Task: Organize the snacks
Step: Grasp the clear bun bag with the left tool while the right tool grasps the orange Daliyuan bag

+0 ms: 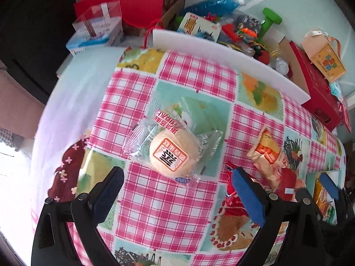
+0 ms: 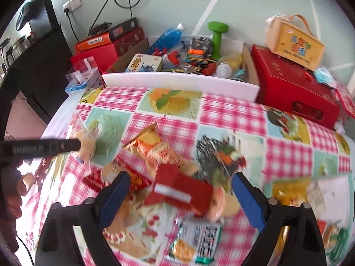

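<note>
on the pink checked tablecloth [image 1: 168, 201], your left gripper [image 1: 177, 190] gapes wide and empty; the wrapped round bun [image 1: 169, 155] lies just ahead, between its jaws, nearer than your open right gripper [image 2: 180, 190].

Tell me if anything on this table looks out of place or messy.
The snacks lie scattered, not sorted: a round bun pack sits alone on the checked cloth, while an orange packet and a red packet overlap in a loose heap.

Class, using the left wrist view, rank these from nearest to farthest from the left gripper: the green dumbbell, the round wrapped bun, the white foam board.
1. Round wrapped bun, just ahead of the left gripper.
2. White foam board, across the checked cloth.
3. Green dumbbell, beyond the board.
</note>
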Motion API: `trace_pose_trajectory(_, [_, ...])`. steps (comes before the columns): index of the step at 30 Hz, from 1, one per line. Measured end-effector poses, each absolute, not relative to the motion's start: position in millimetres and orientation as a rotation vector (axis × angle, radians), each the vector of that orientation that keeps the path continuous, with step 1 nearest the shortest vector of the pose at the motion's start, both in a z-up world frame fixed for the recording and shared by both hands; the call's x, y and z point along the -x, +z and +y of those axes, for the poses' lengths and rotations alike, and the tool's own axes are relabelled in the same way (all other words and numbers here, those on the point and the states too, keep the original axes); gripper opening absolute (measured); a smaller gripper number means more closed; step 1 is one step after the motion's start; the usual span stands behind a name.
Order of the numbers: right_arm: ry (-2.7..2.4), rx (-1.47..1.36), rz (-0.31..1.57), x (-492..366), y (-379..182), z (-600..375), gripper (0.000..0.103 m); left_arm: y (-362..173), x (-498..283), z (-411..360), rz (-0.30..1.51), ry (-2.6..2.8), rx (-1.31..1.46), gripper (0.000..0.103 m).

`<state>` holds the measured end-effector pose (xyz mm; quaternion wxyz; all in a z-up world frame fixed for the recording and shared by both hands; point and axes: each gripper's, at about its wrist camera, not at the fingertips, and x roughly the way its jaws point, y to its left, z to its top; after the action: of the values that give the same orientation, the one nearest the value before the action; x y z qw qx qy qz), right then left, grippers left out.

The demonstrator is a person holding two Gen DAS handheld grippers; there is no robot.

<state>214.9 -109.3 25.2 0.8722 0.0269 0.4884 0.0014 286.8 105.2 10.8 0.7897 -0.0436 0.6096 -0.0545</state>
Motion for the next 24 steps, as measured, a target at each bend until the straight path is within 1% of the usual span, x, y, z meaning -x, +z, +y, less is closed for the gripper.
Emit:
trace_pose_trajectory(3, [0.032,-0.028,1.053,-233,19,-100,0.089,-1,-296,113,1.338,-0.130,0.151,0.098])
trace_pose_trajectory(6, [0.065,0.030,1.086,-248,9,-86,0.088,-12,-304,118,1.355,-0.138,0.211,0.097])
trace_pose_trajectory(14, [0.057,0.117,1.166,-273,-21,-75,0.086,-19,-319,109,1.331,-0.156,0.197,0.097])
trace_pose_trajectory(18, [0.029,0.118,1.179,-279,-26,-81,0.077,-26,-322,96,1.343,-0.174,0.165,0.091])
trace_pose_trajectory(20, [0.014,0.119,1.180,-282,-26,-85,0.075,-29,-322,88,1.347,-0.185,0.147,0.087])
trace_pose_trajectory(23, [0.004,0.117,1.181,-284,-26,-92,0.072,-30,-321,81,1.343,-0.204,0.130,0.085])
trace_pose_trajectory(24, [0.005,0.112,1.184,-285,-26,-95,0.067,-30,-321,79,1.342,-0.205,0.124,0.085])
